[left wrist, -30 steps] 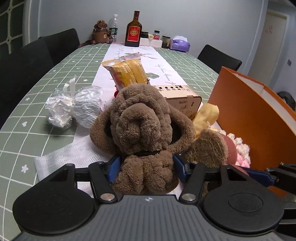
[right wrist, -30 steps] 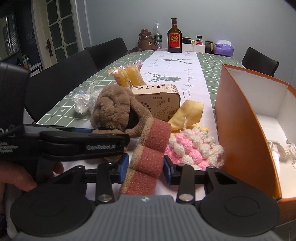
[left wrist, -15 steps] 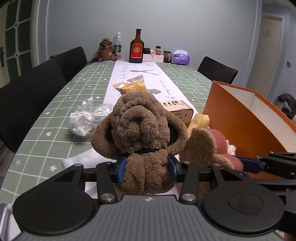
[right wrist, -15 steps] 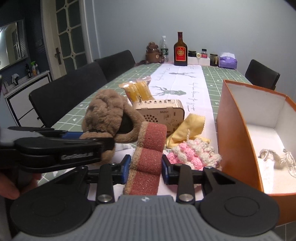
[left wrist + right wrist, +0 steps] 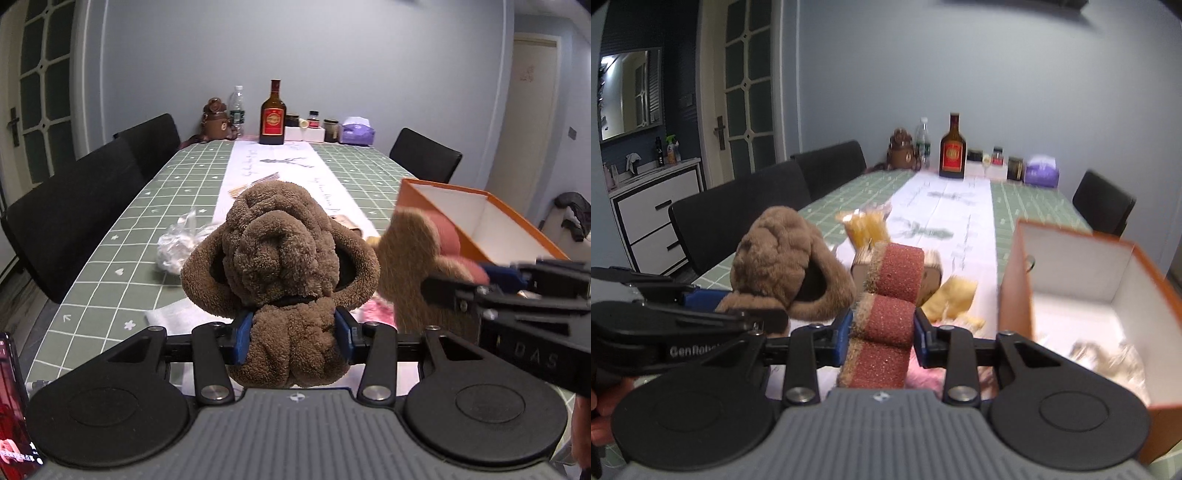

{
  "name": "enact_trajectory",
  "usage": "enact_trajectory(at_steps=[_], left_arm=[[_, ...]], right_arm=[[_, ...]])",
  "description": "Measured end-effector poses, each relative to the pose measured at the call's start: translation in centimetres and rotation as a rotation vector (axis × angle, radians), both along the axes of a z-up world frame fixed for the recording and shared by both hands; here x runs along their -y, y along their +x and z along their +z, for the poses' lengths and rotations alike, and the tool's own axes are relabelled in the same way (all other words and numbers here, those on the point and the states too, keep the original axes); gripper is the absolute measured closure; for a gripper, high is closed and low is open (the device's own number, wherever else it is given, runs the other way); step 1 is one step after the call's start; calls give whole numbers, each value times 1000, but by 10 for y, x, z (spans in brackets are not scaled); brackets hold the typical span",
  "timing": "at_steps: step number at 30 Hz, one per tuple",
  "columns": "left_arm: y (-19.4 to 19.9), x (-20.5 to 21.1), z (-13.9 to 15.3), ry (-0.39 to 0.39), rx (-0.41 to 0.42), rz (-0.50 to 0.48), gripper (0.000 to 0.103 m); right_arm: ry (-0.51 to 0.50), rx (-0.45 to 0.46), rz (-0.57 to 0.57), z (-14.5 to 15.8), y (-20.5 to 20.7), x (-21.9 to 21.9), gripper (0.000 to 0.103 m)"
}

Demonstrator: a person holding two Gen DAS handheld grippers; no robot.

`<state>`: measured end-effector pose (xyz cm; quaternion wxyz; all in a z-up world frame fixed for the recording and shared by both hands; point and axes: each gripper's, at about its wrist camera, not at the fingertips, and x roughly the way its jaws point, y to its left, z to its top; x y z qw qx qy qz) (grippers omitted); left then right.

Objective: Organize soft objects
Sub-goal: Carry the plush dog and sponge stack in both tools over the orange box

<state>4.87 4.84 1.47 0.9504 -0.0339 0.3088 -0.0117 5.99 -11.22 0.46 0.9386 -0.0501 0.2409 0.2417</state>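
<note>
Above the tabletop (image 5: 122, 236), beside the open orange box (image 5: 1015, 280): my left gripper (image 5: 293, 338) jaws clamp the brown plush dog (image 5: 280, 258) at its body; right gripper (image 5: 882, 334) jaws pinch the red-and-tan sponge (image 5: 890, 295). Both are held clear of the surface.

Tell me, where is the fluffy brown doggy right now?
The brown plush dog is centre in the left wrist view, pinched in the left gripper above the green table, left of the orange box.

"GenRobot" on left tongs (image 5: 705, 299); "DAS" on right tongs (image 5: 491, 273).
</note>
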Motion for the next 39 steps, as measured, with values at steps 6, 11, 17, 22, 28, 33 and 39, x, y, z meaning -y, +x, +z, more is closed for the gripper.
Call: enact_trajectory(at_steps=[6, 11, 17, 22, 28, 33, 39], left_arm=[[5, 24, 16, 16, 9, -57, 51], [18, 57, 32, 52, 25, -140, 51], [45, 100, 41, 75, 6, -260, 51], [73, 136, 41, 135, -22, -330, 51], [95, 174, 45, 157, -34, -393, 51], [118, 199, 35, 210, -83, -422, 51], [134, 211, 16, 279, -152, -450, 51]], right_arm=[[-64, 78, -15, 23, 2, 19, 70], [-102, 134, -67, 39, 12, 43, 70], [-151, 137, -122, 50, 35, 73, 70], [-207, 105, -189, 46, 63, 99, 70], [-246, 65, -261, 41, 97, 132, 70], [-234, 37, -263, 40, 116, 150, 70], [-215, -9, -258, 28, 138, 160, 70]])
